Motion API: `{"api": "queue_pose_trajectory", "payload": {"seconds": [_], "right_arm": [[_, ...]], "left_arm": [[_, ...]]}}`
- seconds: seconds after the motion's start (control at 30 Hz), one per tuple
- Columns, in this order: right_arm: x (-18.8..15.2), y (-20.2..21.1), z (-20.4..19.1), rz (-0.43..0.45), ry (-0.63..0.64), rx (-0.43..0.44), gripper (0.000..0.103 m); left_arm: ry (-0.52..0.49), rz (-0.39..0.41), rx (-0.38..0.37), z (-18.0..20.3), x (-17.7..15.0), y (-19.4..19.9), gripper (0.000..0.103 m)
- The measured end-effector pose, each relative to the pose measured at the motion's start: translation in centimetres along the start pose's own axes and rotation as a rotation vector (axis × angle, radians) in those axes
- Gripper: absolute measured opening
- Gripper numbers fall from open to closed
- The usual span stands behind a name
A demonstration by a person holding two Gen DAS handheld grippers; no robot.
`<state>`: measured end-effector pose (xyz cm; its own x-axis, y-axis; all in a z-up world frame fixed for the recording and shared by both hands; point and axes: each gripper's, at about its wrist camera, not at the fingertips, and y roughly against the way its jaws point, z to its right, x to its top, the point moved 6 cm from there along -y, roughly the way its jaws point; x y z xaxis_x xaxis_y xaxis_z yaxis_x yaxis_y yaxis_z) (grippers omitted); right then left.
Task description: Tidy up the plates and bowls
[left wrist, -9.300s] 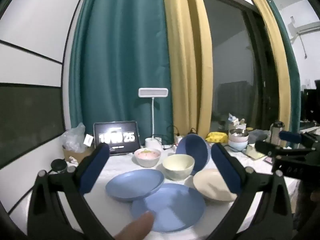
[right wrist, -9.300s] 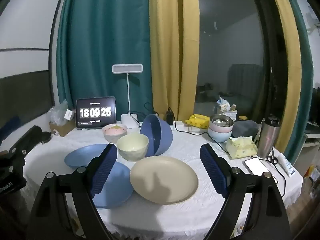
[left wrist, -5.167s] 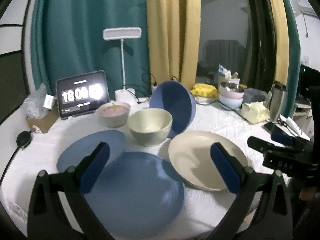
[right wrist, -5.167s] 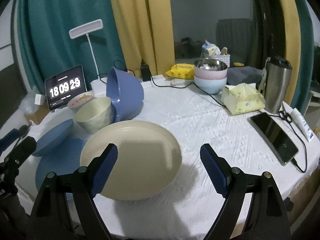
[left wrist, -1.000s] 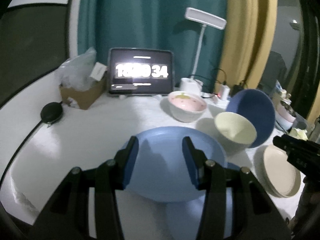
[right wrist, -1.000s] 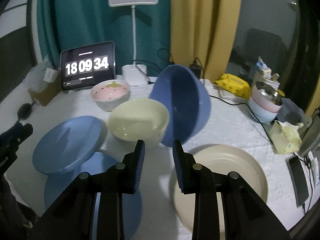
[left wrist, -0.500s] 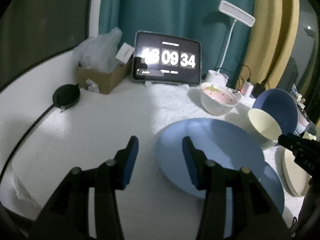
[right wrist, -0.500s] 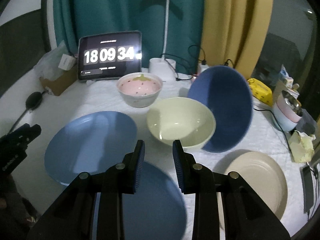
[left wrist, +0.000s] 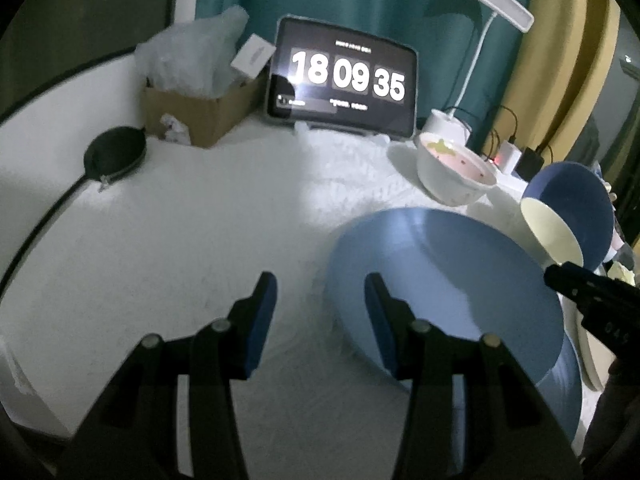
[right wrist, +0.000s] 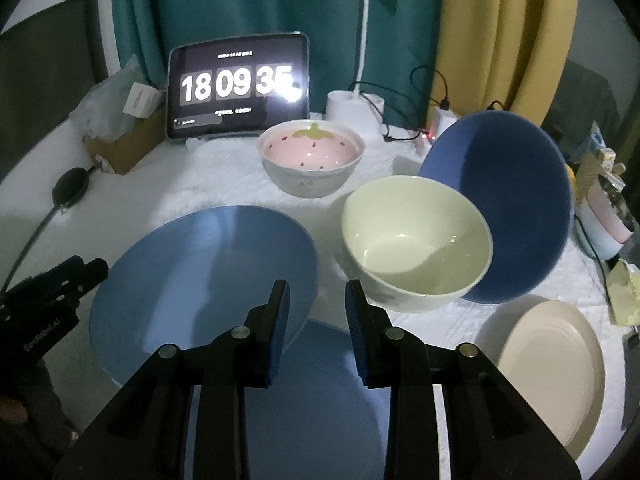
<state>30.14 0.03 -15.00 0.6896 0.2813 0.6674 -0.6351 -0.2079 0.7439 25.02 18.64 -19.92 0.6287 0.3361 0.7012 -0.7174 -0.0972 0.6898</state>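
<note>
Two blue plates overlap on the white cloth. The upper blue plate (right wrist: pixel 200 280) (left wrist: pixel 440 280) rests tilted on the lower blue plate (right wrist: pixel 312 400). My left gripper (left wrist: pixel 320 300) is open just over the upper plate's left rim, with only cloth and that rim between its fingers. My right gripper (right wrist: pixel 316 312) is open above the spot where the two plates overlap, and holds nothing. Behind stand a cream bowl (right wrist: pixel 416 240), a dark blue bowl (right wrist: pixel 512 200) leaning on it, and a pink strawberry bowl (right wrist: pixel 312 156). A beige plate (right wrist: pixel 556 360) lies at the right.
At the back stand a tablet clock (left wrist: pixel 344 80), a white desk lamp (left wrist: pixel 448 124) and a cardboard box (left wrist: pixel 192 120) with a plastic bag. A black round pouch (left wrist: pixel 114 152) with a cable lies at the left. Chargers (right wrist: pixel 440 116) and stacked bowls (right wrist: pixel 608 216) sit at the right.
Both grippers have moved left and lower over the table. The upper blue plate now lies right of my left gripper, and the beige plate has slid to the right edge of the right wrist view.
</note>
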Motion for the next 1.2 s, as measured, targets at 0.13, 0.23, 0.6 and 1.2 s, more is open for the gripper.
{"api": "queue_pose_trajectory", "payload": {"seconds": [0.13, 0.23, 0.6, 1.2], "right_arm": [[-0.1, -0.8, -0.2, -0.016, -0.003, 0.007, 0.031], [-0.1, -1.3, -0.4, -0.027, -0.003, 0.012, 0.031], [-0.6, -3.0, -0.7, -0.073, -0.013, 0.038, 0.031], [-1.0, -1.1, -1.1, -0.026, 0.021, 0.051, 0.026]], "left_arm": [[0.001, -0.038, -0.005, 0.1, -0.4, -1.0, 0.048], [0.01, -0.059, -0.024, 0.2, -0.6, -1.4, 0.048], [0.033, -0.121, -0.068, 0.6, -1.2, -3.1, 0.047], [-0.032, -0.077, -0.09, 2.1, -1.3, -0.6, 0.031]]}}
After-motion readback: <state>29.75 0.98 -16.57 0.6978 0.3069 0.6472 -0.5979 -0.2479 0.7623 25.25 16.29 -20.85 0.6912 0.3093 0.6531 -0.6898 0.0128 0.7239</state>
